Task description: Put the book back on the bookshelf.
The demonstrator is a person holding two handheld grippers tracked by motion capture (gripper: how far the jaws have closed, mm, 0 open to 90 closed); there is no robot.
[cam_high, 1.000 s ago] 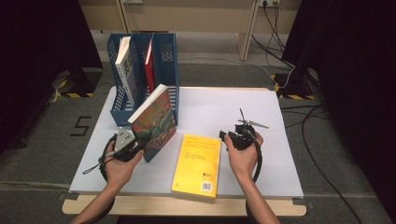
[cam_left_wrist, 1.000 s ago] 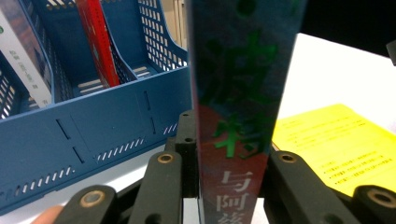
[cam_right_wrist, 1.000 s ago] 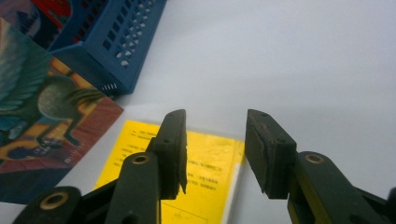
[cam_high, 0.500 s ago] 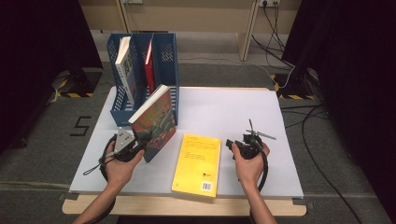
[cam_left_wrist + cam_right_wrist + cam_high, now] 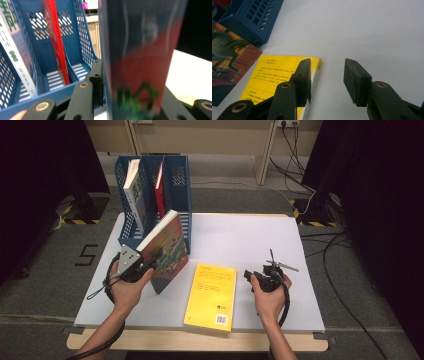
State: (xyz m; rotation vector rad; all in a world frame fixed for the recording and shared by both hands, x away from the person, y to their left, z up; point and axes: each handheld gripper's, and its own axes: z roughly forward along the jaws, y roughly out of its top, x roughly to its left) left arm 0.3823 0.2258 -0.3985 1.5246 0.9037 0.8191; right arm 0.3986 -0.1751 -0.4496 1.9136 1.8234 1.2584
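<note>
Colourful illustrated paperback book point(image 5: 167, 251) stands clamped in left gripper point(image 5: 142, 261); steer into empty slot of blue mesh file rack point(image 5: 179, 175), near table's far-left corner. Right gripper point(image 5: 256, 276) wide open, empty, beside yellow book point(image 5: 212, 295).

The left tongs point(image 5: 130, 100) grip a book point(image 5: 140, 57) that stands upright and blurred through the middle of the frame, its cover blue above, red below, with green marks near the bottom. At the left, a blue rack point(image 5: 82, 30) holds a red book point(image 5: 56, 42) leaning in one compartment and a white book point(image 5: 13, 55) in the next. The pale table point(image 5: 190, 72) shows at lower right.
</note>
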